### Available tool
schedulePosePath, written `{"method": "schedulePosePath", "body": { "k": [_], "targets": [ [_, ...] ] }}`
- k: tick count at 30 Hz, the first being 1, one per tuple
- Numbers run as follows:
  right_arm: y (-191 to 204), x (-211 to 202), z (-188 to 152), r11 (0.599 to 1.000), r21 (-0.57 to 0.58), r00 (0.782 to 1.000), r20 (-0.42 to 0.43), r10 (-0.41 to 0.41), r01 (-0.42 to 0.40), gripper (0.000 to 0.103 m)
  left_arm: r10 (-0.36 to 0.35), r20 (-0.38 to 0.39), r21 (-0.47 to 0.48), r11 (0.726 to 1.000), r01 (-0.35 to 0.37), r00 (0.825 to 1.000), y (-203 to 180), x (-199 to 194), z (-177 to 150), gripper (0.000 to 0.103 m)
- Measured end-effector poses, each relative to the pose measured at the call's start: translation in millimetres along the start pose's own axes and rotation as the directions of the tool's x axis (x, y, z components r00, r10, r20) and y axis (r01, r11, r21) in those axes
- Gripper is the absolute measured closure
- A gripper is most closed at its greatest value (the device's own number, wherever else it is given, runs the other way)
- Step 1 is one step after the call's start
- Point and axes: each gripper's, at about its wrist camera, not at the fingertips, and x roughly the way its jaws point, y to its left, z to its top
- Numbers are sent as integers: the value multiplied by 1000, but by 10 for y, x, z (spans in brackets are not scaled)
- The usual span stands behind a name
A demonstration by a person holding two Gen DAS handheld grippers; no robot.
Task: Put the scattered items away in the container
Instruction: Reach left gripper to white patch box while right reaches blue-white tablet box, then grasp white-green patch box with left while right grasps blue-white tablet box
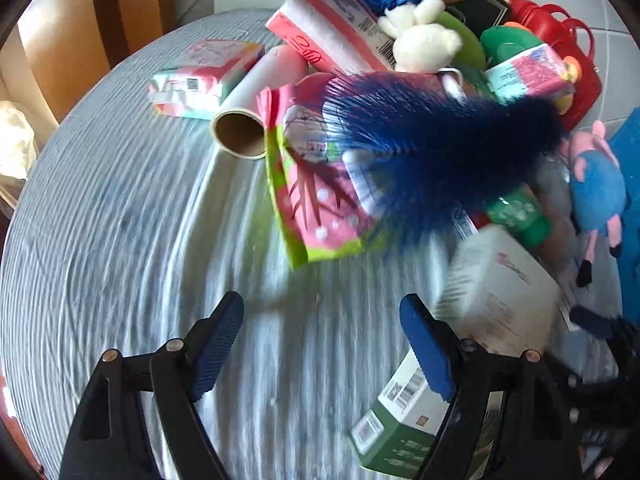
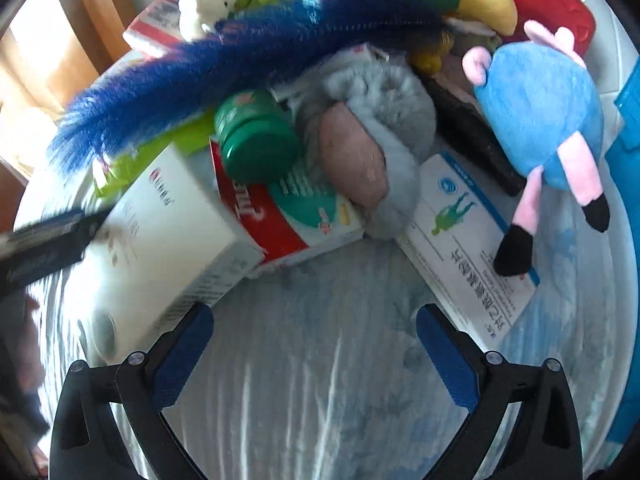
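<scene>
A: Which thing is closest to a tool now?

B: The white box (image 2: 160,236). In the right wrist view it lies on the desk (image 2: 320,380) just ahead and to the left of the right tool (image 2: 316,356). Its near corner is almost at the left finger, but I cannot tell if they touch.

A: And how does the box lie?

B: Its long axis runs slantwise, from the near left up to the red and green carton (image 2: 280,220) that it leans against. So it is not between the fingers; it is beside them.

A: Is the right tool grasping anything?

B: No. Its jaws stand wide apart, and only bare cloth is between them. The left tool (image 1: 324,344) is released also, with nothing between its jaws. In its view the same white box (image 1: 496,284) is to the upper right, near its right finger, and a green and white box (image 1: 400,420) lies partly under that finger.

A: So which hand is nearer?

B: Both are near, one on each side. I judge the right tool must shift left and turn to cross the short side of the box.

A: Where is the container?

B: I think it is the blue thing at the right edge (image 2: 628,160), beyond the blue plush toy (image 2: 540,120), but too little of it shows to be sure. A long blue duster (image 2: 200,72) lies over the pile behind the box.
</scene>
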Motion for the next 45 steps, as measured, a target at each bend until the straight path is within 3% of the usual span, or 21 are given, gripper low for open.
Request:
{"method": "schedulePosePath", "body": {
  "k": [3,8,11,17,23,26,28,30,35,40,43,45],
  "targets": [
    [-4,-53,42,999,-7,998,26,54,-54,0,8,31,18,1000,-9,999,-51,-221,-115,23],
    [-202,-206,-89,996,0,994,57,90,-90,0,-3,124,-37,999,8,992,-230,-689,-217,23],
    [-482,-314,-255,997,-6,994,81,79,-79,0,-27,120,-13,1000,28,992,-488,-736,-328,19],
    [-1113,-308,-385,1000,-9,996,85,17,-16,0,34,35,6,999,-34,999,-888,-364,-656,19],
    [-1353,-158,-366,996,-78,995,92,47,-40,0,130,-14,-11,991,-130,991,-1059,21,-803,19],
    [-1341,-51,-319,990,-129,990,118,70,-55,0,180,39,2,984,-180,983,-1177,111,-847,13],
    [-1328,52,-292,985,-164,989,124,82,-61,0,191,84,-11,982,-190,978,-1212,147,-883,3],
    [-1335,188,-277,980,-187,990,110,85,-64,0,196,112,-40,980,-193,974,-1209,171,-920,0],
    [-1423,234,-352,978,-204,971,217,99,-54,0,204,135,-42,979,-200,970,-1239,183,-981,0],
    [-1430,259,-333,974,-219,971,213,109,-62,0,213,175,-57,977,-206,961,-1269,196,-1049,0],
    [-1467,242,-299,972,-202,968,197,157,-117,0,221,147,-76,974,-211,964,-1280,191,-1049,1],
    [-1486,194,-280,965,-188,951,218,220,-180,0,222,144,-79,974,-213,964,-1304,186,-1062,5]
  ]
}}
